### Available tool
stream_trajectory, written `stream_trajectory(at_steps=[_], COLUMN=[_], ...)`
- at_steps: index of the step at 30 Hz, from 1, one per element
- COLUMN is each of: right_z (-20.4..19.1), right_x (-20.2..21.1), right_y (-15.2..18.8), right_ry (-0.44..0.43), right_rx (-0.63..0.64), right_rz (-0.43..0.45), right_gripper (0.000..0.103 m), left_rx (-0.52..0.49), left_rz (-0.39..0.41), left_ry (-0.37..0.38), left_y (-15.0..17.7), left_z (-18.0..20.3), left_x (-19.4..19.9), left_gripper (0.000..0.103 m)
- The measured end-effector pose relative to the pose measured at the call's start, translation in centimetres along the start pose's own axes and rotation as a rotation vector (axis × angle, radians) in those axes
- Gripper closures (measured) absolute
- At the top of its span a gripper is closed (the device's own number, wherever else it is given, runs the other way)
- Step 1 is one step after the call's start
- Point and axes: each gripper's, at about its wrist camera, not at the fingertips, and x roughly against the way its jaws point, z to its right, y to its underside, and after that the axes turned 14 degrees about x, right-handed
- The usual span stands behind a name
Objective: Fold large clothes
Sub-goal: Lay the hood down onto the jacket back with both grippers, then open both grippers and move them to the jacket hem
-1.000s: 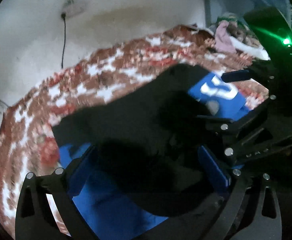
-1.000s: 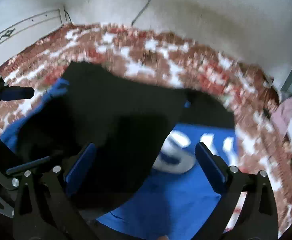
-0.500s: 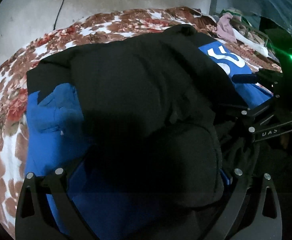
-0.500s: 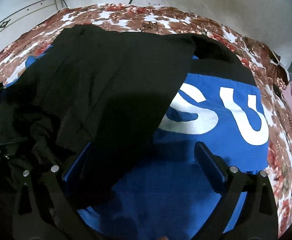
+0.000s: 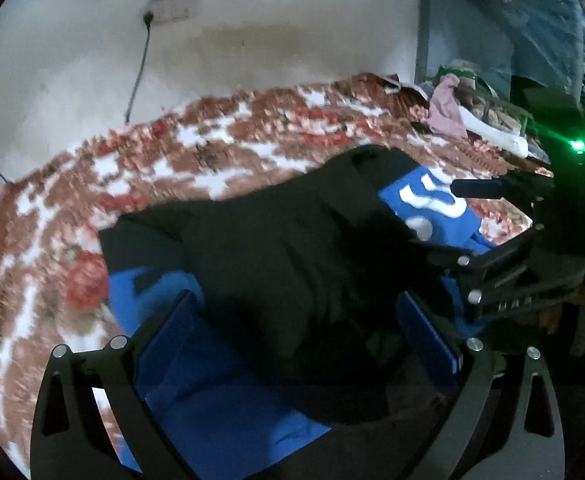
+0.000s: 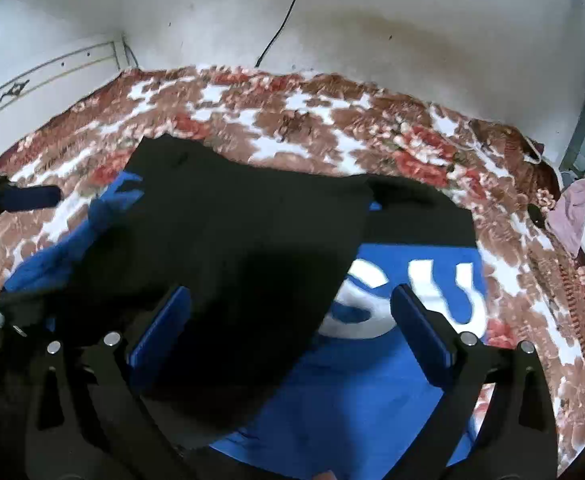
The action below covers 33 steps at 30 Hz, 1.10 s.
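The garment [image 6: 372, 380], blue with big white letters and black sleeves, lies on the flowered blanket [image 6: 292, 120], straight ahead of and below both tools I'm holding. A black part [image 6: 252, 260] is folded over its left half, and the lettered blue chest shows just ahead of my right gripper [image 6: 292, 328]. That gripper is spread wide and holds nothing, with the black flap's edge running between its fingers. My left gripper [image 5: 292, 332] is also wide and empty, hovering over bunched black cloth [image 5: 332, 280] with blue fabric below its left finger. I judge the fold about half done. To do it well, I'd smooth that bunched lump first, then take the far right edge with both tools at matching points, lift low and carry it across evenly so the sides line up. The pile of clothes [image 5: 452, 112] lies well beyond, to the right.
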Motion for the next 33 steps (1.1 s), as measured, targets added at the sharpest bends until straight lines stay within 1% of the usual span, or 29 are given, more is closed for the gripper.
stream_trajectory(at_steps=[4, 6, 8, 11, 13, 16, 19, 22, 28, 30, 33], right_z=[-1.2, -1.5, -1.7, -1.9, -1.9, -1.8, -1.6, -1.2, -0.1, 0.3, 1.2], right_x=[-2.8, -4.0, -4.6, -5.3, -5.4, -4.6, -2.6, 0.4, 6.7, 8.6, 11.8], right_y=[1.4, 2.2, 2.8, 3.5, 3.9, 4.2, 4.4, 4.7, 6.6, 7.5, 9.8], right_ry=[-0.032, -0.039, -0.023, -0.008, -0.005, -0.002, 0.015, 0.034, 0.038, 0.041, 0.038], right_rx=[0.014, 0.018, 0.037, 0.064, 0.067, 0.053, 0.042, 0.05, 0.066, 0.085, 0.13], right_rz=[-0.076, -0.095, -0.105, -0.112, -0.108, -0.092, -0.063, -0.027, 0.03, 0.041, 0.058], right_gripper=[0.005, 0.005, 0.005, 0.005, 0.005, 0.005, 0.005, 0.005, 0.005, 0.005, 0.005], left_rx=[-0.031, -0.058, -0.069, -0.039, -0.029, -0.026, -0.036, -0.061, -0.12, -0.121, -0.144], left_rz=[-0.067, -0.102, -0.112, -0.147, -0.169, -0.154, -0.112, -0.069, 0.031, 0.035, 0.018], left_ry=[-0.027, -0.045, -0.052, -0.052, -0.038, -0.035, -0.056, -0.056, -0.079, -0.087, -0.113], left_y=[2.5, 3.8, 4.5, 4.7, 5.0, 5.3, 4.9, 4.6, 5.3, 6.2, 8.7], left_z=[0.2, 0.1, -0.1, -0.8, -1.3, -1.6, -1.2, -0.7, -0.4, -0.7, -2.0], left_x=[-3.3, -4.8, -5.5, -5.7, -5.8, -4.9, -2.0, 1.4, 11.0, 13.1, 16.1], left_gripper=[0.005, 0.005, 0.005, 0.005, 0.005, 0.005, 0.005, 0.005, 0.005, 0.005, 0.005])
